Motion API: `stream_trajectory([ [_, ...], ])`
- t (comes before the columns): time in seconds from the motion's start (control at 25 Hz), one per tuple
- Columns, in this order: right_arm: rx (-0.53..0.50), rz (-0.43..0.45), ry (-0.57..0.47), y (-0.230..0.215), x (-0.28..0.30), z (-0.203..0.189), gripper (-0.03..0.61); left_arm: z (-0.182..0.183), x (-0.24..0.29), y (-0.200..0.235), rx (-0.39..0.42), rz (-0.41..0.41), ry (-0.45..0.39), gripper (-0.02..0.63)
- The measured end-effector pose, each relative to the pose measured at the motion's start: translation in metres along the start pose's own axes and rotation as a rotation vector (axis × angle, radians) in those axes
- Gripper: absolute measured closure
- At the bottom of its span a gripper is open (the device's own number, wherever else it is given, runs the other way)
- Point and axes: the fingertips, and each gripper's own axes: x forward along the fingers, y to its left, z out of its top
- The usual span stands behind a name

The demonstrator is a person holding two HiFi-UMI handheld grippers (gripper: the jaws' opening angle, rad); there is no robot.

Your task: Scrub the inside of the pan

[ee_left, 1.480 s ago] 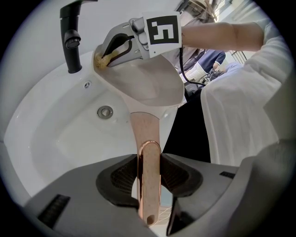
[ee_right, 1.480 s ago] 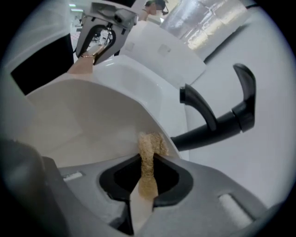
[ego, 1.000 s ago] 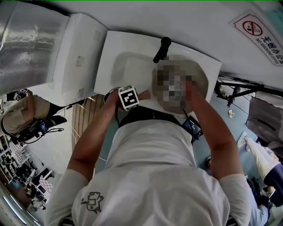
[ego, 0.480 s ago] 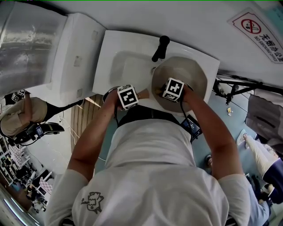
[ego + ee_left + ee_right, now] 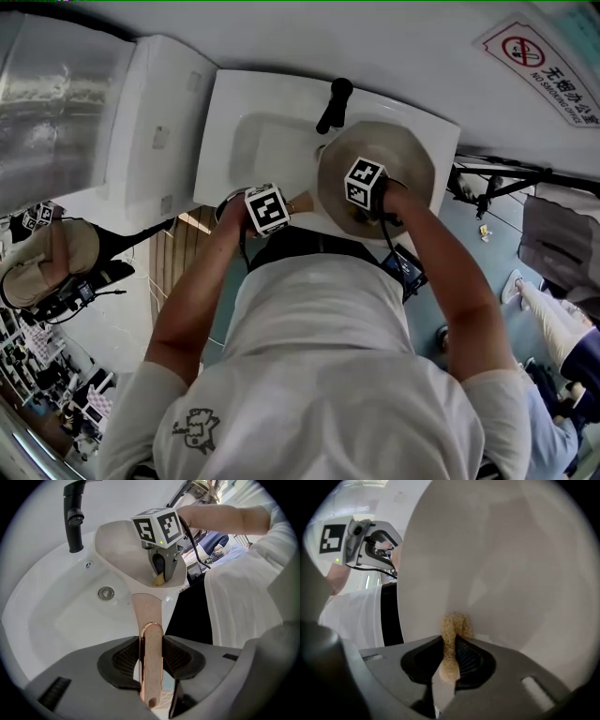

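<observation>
1. In the head view the marker cubes and hands are covering both sets of jaws, so the grips are only showing in the gripper views.
2. The sponge is hiding under the right cube in the head view. In the right gripper view only a crumbly tan lump is sticking out past the pads, so its full shape is unclear.
3. The pan is filling most of the right gripper view, with its rim running off the frame. Its underside is not showing anywhere.
4. The left gripper is clamping the pan handle. The copper-pink strip is sitting pinched between both dark pads, with its end poking back past them.
5. The right gripper is squeezing the sponge between its jaws and pressing it against the pale inner wall of the pan, low and near the handle side.
6. The pan is hanging tilted over the right part of the white sink, just beside the black faucet, with its open side facing the right gripper.
7. Both bare forearms are reaching forward from the torso over the sink's front edge. The left arm is holding low at the edge, and the right is stretching further, angling its gripper down into the pan.
8. The drain is showing in the basin left of the pan.
</observation>
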Motion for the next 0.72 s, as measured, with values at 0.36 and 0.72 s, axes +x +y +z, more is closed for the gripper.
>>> stream_trajectory([
  [0.36,-0.032,-0.306,0.390,-0.052,-0.026,-0.077,0.513,0.001,0.000,-0.001,-0.004,-0.016,-0.021,0.457],
  [0.72,-0.186,-0.929,0.474,-0.146,-0.104,-0.055,0.512,0.002,0.000,-0.001,0.008,-0.019,-0.033,0.457],
])
